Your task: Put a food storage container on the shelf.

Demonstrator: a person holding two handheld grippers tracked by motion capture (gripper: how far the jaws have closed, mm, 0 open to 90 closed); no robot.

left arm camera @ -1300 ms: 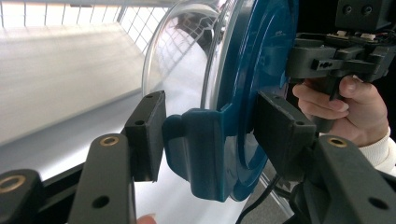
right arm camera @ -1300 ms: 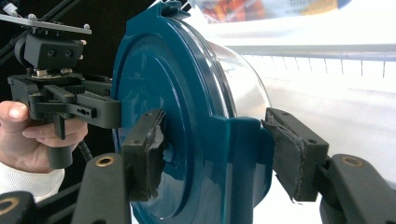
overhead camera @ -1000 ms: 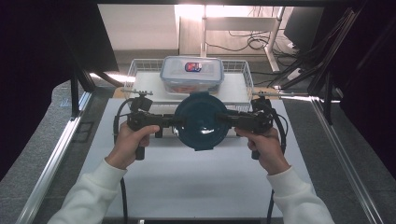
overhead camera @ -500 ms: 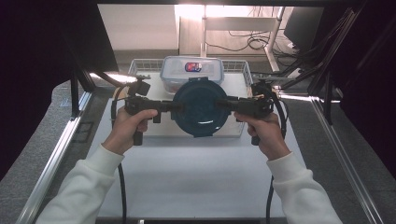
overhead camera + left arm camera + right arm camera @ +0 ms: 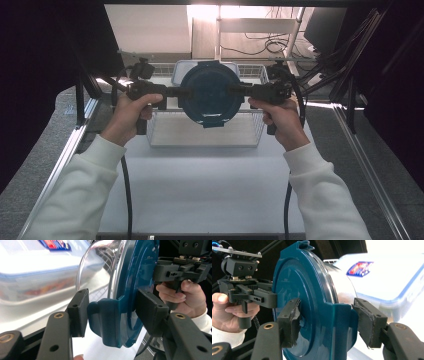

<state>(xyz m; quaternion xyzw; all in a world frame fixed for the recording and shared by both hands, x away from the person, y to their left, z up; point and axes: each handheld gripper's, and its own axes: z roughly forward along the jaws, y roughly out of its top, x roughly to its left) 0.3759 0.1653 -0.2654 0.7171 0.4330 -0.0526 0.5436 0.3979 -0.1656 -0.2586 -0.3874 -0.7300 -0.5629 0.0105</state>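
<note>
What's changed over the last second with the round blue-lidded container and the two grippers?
Both grippers, left and right, have carried the round blue-lidded container forward, from over the white table to above the wire basket, in front of the rectangular lidded box. Their hold on its side latches is unchanged; basket and box stayed put.

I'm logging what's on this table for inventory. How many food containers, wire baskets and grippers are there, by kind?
Round container with blue lid: 1
Rectangular container with clear lid: 1
Wire basket: 1
Grippers: 2, left gripper and right gripper
Total: 5
</note>
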